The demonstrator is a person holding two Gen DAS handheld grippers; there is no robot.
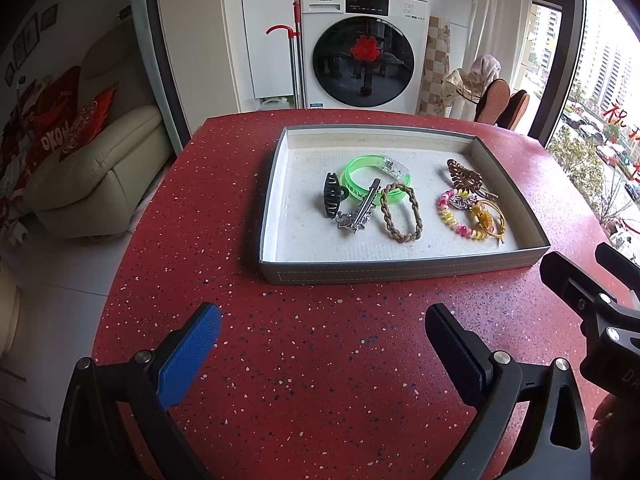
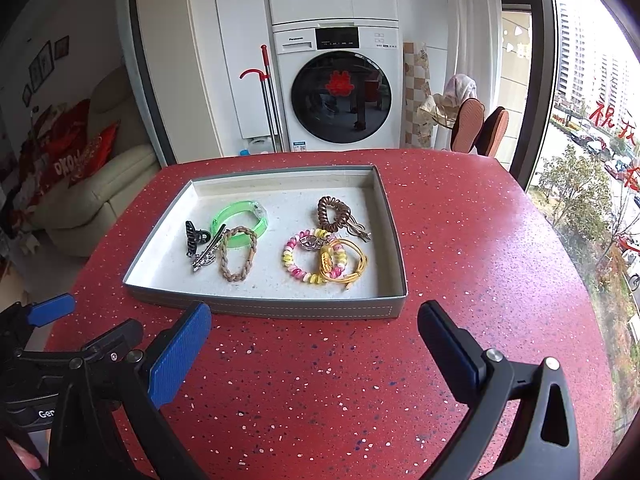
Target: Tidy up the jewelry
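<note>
On the red desk (image 1: pixel 224 208) your left tongs (image 1: pixel 322 344) and right tongs (image 2: pixel 314 340) wait apart and empty, while all jewelry, from black claw clip (image 1: pixel 331 199) to yellow cord bracelet (image 1: pixel 490 222), already lies inside the grey tray (image 1: pixel 400 270), so little seems left.

Green bangle (image 1: pixel 376 178), red speckled table (image 1: pixel 320 360)

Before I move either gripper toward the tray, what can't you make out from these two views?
- Left wrist view: the tangle at the yellow cord bracelet overlaps the pink and yellow coil tie; can't tell how many pieces.
- Both views: the silver clip is too small to read its shape.
- Left wrist view: the right gripper is cut off by the right edge.
- Right wrist view: the tray near wall hides the floor strip just behind it.
</note>
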